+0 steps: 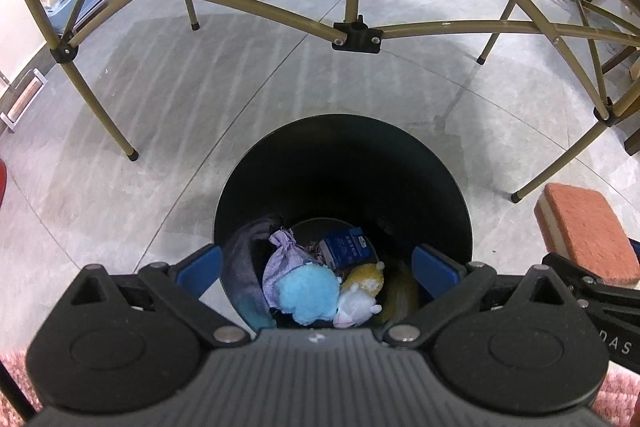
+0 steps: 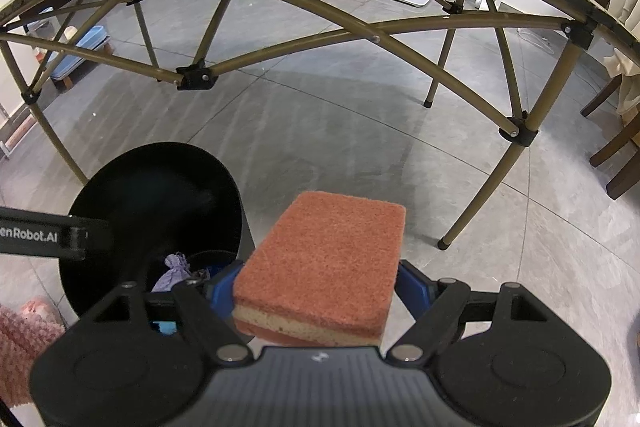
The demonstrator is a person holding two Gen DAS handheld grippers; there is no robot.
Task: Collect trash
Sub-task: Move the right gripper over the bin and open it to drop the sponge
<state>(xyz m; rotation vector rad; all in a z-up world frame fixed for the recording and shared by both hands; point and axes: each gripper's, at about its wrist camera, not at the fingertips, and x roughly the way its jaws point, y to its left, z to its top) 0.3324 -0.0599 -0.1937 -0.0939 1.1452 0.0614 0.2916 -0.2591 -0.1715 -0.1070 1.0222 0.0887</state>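
Holding a rust-orange rectangular scouring sponge (image 2: pixel 324 267) between its blue pads, your right gripper (image 2: pixel 320 291) hovers beside the round black plastic bin (image 2: pixel 160 179), at its three o'clock. Your left gripper (image 1: pixel 318 267) hangs wide and empty over soft toys (image 1: pixel 320 291) already binned. One drop remains.

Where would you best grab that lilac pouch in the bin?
Probably at its gathered neck, coming straight down through the bin's open top. The pouch lies on top of the pile with the cinched neck facing up, narrow enough for two fingers. Its body leans against the blue plush, so a grip lower down risks catching that too.
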